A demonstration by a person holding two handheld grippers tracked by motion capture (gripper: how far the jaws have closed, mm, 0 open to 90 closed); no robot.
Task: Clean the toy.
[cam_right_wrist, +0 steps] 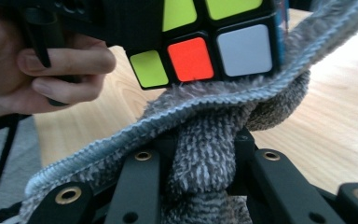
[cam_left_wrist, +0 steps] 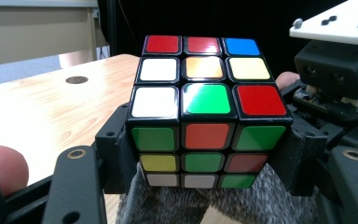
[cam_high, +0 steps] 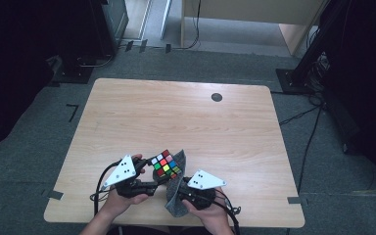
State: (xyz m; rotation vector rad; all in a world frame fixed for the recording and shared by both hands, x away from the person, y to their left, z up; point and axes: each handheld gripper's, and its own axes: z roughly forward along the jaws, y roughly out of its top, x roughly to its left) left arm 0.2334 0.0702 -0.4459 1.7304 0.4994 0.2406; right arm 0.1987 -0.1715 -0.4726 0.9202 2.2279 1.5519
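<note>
At the table's near edge (cam_high: 176, 220), the right gripper (cam_high: 186, 188) pinches a bunched grey cloth (cam_high: 175, 193); just left of it the left gripper (cam_high: 149, 178) clamps the colour cube (cam_high: 166, 164) by its sides, above the wood. The right gripper view shows the cloth (cam_right_wrist: 205, 140) pressed against the cube's underside (cam_right_wrist: 193, 58). The left gripper view shows the cube's top face (cam_left_wrist: 205, 70). Far of both lies bare tabletop with a dark round cap (cam_high: 217, 97) near the far edge; cables (cam_high: 303, 147) trail off right

The cube (cam_left_wrist: 207, 109) shows red, white, green, yellow, orange and blue squares; the cloth (cam_right_wrist: 205, 154) is flecked grey.
</note>
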